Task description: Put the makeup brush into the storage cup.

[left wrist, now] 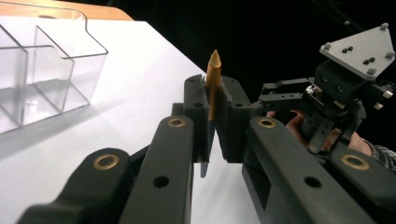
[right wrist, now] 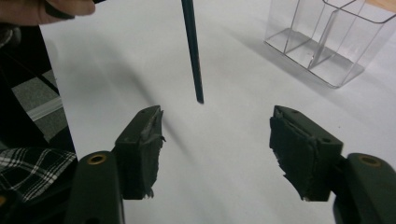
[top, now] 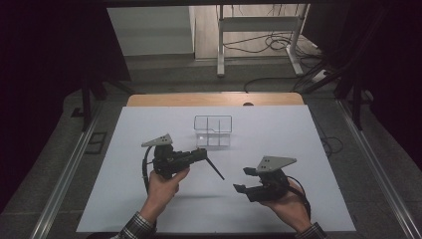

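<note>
High view: white sheet covers most of a wooden table, with the wood bare along the far edge; grey floor around, metal rails at both sides, dark curtains left and right, a white frame stand and loose cables behind. Clear divided box stands upright mid-sheet, toward the far side. Left gripper sits just in front of the box, jaws clamped on a pen that slants down toward the right gripper; pen tip is apart from it. Right gripper is near the front edge, jaws apart, nothing in them. Bare sheet lies between the grippers and the box. Left gripper view: left gripper jaws pinch the pen tight, its gold pointed end sticking up above the pads, dark shaft running down below; box at upper left on the sheet, empty compartments; right gripper farther off at right against a black background. Right gripper view: right gripper has jaws standing wide with only sheet between them; pen hangs from the top edge, its tip above and between the pads, touching neither; box at upper right; plaid sleeve at lower left, floor beyond the sheet edge.
</note>
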Motion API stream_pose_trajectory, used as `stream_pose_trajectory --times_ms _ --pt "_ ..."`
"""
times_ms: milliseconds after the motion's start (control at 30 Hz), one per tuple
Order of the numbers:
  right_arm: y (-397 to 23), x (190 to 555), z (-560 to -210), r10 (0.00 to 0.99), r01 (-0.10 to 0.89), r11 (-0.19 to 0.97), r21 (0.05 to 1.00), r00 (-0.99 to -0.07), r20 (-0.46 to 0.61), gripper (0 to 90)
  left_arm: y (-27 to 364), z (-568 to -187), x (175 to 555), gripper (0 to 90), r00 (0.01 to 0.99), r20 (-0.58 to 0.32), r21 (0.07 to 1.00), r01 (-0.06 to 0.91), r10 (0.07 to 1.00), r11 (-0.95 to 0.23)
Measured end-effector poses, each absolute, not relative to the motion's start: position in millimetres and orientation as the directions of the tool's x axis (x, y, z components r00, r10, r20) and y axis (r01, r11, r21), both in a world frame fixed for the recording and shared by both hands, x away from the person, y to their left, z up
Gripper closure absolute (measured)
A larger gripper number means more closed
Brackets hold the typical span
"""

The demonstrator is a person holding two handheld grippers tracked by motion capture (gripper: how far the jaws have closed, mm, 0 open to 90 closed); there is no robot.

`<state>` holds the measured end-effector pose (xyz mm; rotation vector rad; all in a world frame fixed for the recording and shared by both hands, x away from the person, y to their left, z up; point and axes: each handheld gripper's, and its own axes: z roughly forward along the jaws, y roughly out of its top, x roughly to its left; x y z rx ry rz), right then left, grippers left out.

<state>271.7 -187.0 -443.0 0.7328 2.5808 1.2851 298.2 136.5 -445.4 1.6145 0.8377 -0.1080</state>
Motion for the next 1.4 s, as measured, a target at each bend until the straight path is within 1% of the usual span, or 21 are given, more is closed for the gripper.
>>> stream_pose_trajectory --times_ms 400,600,1033,1400 --pt "-193 266 -447 0.494 0.340 0.532 0.775 -0.868 0.042 24.6 148 -435 302 84.2 0.728 -0.483 0.839 0.544 0.487 0.019" --pt "-195 263 -451 0.487 0.330 0.562 0.758 -0.873 0.020 22.8 153 -430 307 84.2 0.718 -0.488 0.837 0.546 0.497 0.034" --pt "-206 261 -454 0.523 0.367 0.546 0.753 -0.852 0.036 14.4 165 -416 317 84.2 0.706 -0.458 0.850 0.526 0.540 0.033" --pt "-213 259 -459 0.534 0.388 0.545 0.743 -0.844 0.050 10.3 164 -413 328 84.2 0.695 -0.428 0.855 0.519 0.577 0.009"
